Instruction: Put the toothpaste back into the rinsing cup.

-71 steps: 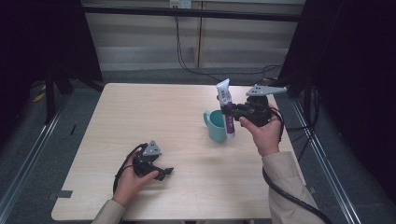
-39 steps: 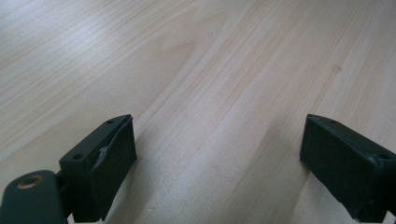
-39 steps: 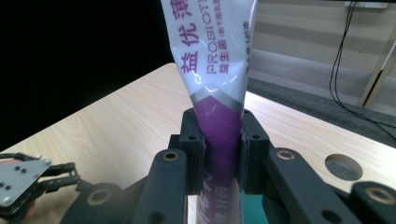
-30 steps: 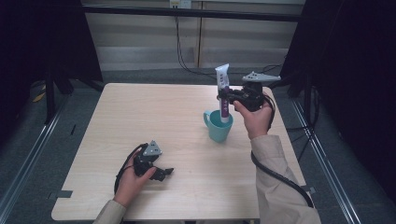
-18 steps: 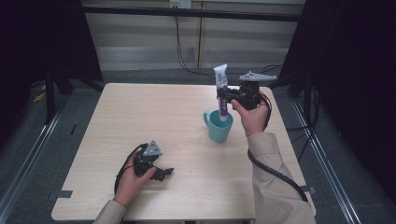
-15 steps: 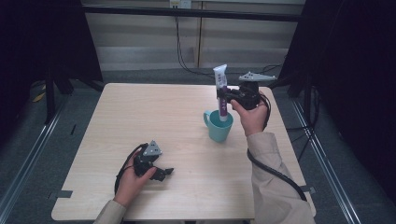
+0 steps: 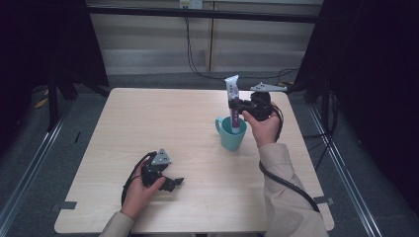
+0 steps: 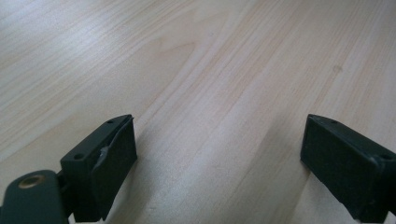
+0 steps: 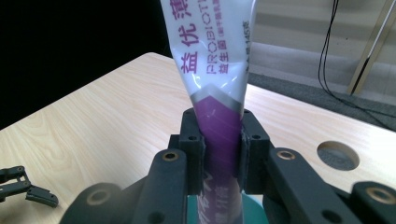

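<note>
Holding tube (image 7: pixel 233 101) upright, lower end inside teal cup (image 7: pixel 230 134) mid-table, right gripper (image 7: pixel 239 106) clamped on it; print legible in right gripper view; left gripper (image 7: pixel 170 181) wide open, empty.

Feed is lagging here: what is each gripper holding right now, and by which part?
The right gripper is shut on the toothpaste tube, clamped across its purple lower body, above the teal cup. The left gripper is open over the table, holding nothing.

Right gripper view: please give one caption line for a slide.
Right gripper shut on upright toothpaste tube above teal cup.
</note>
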`<state>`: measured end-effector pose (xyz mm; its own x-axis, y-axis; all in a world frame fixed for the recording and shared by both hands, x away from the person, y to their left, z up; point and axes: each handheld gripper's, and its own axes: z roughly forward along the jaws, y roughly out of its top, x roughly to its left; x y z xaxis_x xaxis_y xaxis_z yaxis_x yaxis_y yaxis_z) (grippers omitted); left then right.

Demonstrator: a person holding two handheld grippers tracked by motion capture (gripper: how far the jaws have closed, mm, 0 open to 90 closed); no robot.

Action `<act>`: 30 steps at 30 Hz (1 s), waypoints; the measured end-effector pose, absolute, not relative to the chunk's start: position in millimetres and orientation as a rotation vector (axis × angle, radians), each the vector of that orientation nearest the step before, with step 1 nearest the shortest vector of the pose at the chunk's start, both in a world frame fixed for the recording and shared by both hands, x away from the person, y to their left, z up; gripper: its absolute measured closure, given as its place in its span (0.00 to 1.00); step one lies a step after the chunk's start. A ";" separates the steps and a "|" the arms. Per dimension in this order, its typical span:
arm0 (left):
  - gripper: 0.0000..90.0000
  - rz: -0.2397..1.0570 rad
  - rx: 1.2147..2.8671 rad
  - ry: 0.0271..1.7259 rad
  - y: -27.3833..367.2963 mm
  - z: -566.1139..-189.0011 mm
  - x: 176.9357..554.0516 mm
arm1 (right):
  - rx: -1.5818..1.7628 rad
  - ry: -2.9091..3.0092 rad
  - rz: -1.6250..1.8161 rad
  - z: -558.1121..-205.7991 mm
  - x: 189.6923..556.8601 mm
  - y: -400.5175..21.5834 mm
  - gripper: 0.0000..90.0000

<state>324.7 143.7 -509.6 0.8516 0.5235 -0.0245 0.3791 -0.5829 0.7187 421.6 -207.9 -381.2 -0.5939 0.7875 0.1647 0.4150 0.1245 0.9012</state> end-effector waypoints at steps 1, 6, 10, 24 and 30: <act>0.11 0.244 2.260 0.652 143.7 -509.6 324.7 | 1.174 2.058 1.456 -384.7 421.9 -208.3 0.83; 0.11 0.246 2.267 0.646 144.1 -509.3 324.9 | 1.185 2.057 1.455 -393.0 422.4 -208.5 0.83; 0.11 0.245 2.267 0.646 144.1 -509.3 324.9 | 1.202 2.064 1.442 -401.2 422.2 -208.3 0.83; 0.11 0.246 2.268 0.646 144.1 -509.3 324.9 | 1.228 2.080 1.419 -420.4 420.9 -210.0 0.83; 0.11 0.245 2.267 0.646 144.1 -509.3 324.9 | 1.240 2.079 1.417 -426.7 420.1 -211.9 0.83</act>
